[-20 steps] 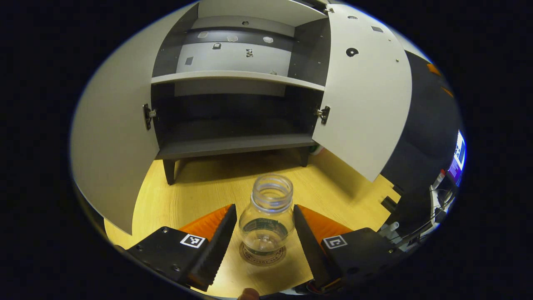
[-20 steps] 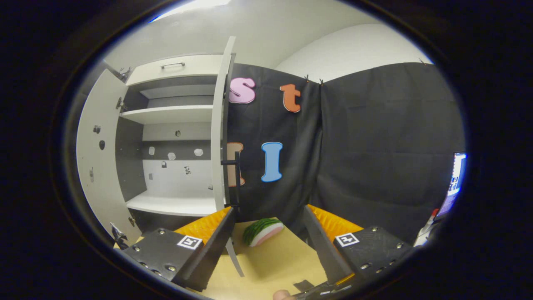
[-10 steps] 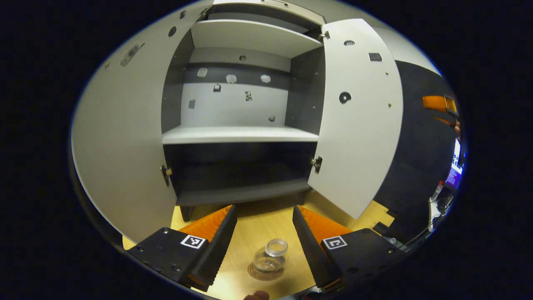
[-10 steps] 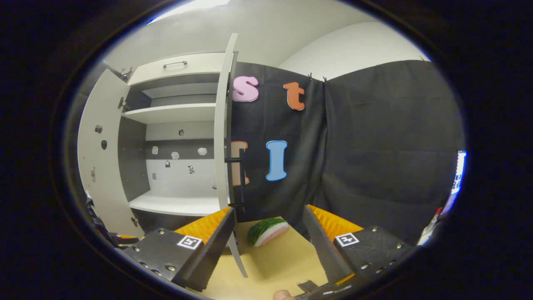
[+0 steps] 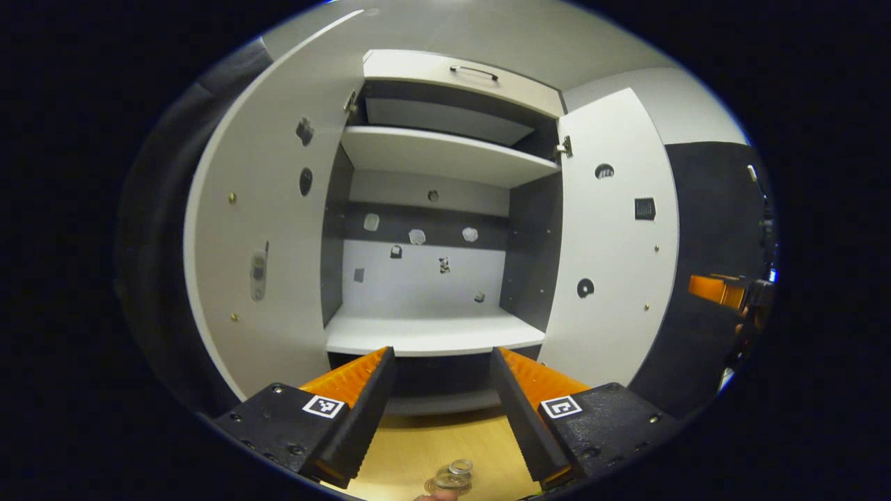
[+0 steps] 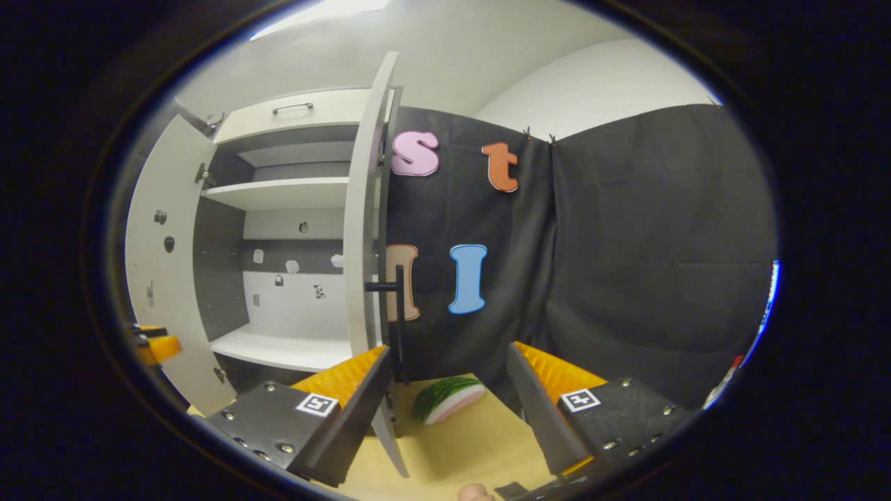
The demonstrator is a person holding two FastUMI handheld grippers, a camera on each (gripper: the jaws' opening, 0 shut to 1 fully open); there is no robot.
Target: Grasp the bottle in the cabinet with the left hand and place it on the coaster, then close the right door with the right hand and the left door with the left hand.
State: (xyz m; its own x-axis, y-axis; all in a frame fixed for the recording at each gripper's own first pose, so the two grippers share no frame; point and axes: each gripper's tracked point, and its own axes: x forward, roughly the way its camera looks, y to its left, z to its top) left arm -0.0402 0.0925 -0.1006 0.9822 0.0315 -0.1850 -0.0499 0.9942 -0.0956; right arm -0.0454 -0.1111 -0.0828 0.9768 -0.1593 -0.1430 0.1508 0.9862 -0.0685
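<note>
The clear, capless bottle (image 5: 456,473) stands upright on the round coaster (image 5: 433,487) on the wooden table, low in the left gripper view and apart from my fingers. Above it my left gripper (image 5: 442,417) is open and holds nothing, facing the open white cabinet (image 5: 431,334). The left door (image 5: 257,264) and right door (image 5: 612,264) both stand wide. In the right gripper view my right gripper (image 6: 449,410) is open just right of the right door (image 6: 360,264), seen edge-on, with its black handle (image 6: 398,313) close by. The left door (image 6: 156,278) is open too.
A watermelon-slice toy (image 6: 449,398) lies on the table between the right gripper's fingers, farther off. The right gripper's orange finger (image 5: 717,291) appears at the right beyond the door, the left gripper's (image 6: 156,346) at the left edge. The shelves (image 5: 445,153) are bare.
My left gripper has let go of the bottle on the coaster and risen well above it, tilting up toward the cabinet. The right gripper has edged closer to the right door.
</note>
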